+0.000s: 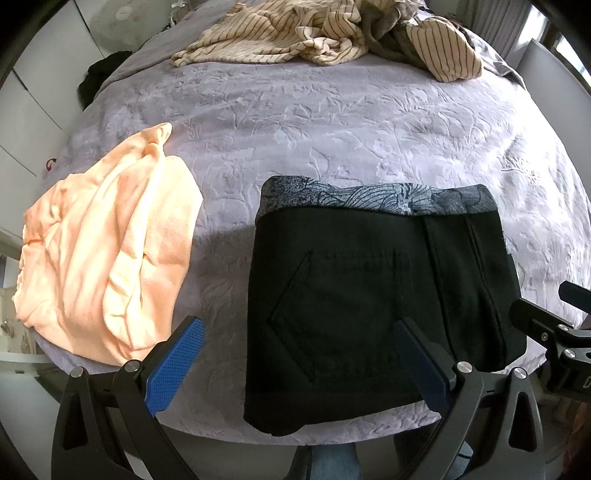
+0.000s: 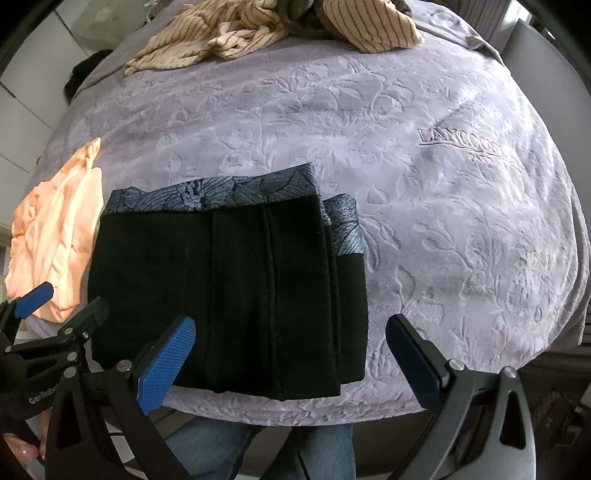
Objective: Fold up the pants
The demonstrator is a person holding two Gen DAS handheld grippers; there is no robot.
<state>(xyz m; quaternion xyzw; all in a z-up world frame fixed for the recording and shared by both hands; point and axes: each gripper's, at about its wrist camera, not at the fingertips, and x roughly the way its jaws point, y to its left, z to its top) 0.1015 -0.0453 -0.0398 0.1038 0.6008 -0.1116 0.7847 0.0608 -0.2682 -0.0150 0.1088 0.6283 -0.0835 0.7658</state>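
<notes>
Pants (image 1: 369, 295) lie folded on the bed (image 1: 332, 129); both tongs (image 1: 299, 365) (image 2: 291, 363) hover above, spread apart, empty.

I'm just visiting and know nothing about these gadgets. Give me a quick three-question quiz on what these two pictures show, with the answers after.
1. True or false: the black pants lie folded into a compact stack near the front edge of the bed.
2. What lies to the left of the pants? A) a peach garment B) a striped garment C) a pillow
3. Fill in: both the left gripper and the right gripper have their jaws ____ and hold nothing.

Key: 1 true. 2 A: the peach garment; the striped garment is at the far end. 3 open.
</notes>
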